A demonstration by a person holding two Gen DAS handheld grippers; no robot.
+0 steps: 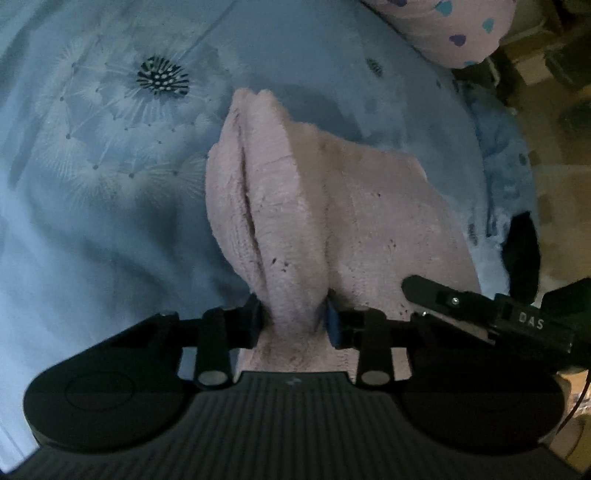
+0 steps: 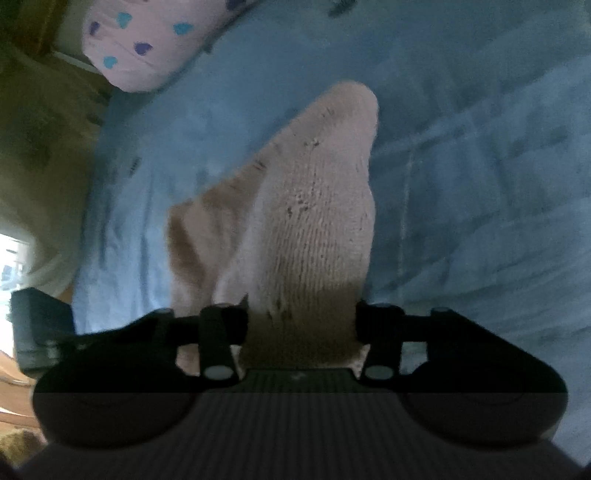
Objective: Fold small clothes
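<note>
A pale pink fuzzy knit garment [image 1: 295, 206] lies bunched on a light blue bedsheet [image 1: 92, 206]. My left gripper [image 1: 293, 321] is shut on a thick fold of its near edge. My right gripper [image 2: 301, 321] is shut on another part of the same garment [image 2: 314, 206], which rises in a lifted fold ahead of the fingers. The right gripper's body [image 1: 491, 314] shows at the right of the left wrist view, close beside the left one.
The sheet has a dark dandelion print [image 1: 162, 77]. A pink pillow with blue and purple hearts [image 1: 454, 29] lies at the bed's far edge, also in the right wrist view [image 2: 147, 40]. The bed edge and floor [image 2: 40, 140] lie beyond.
</note>
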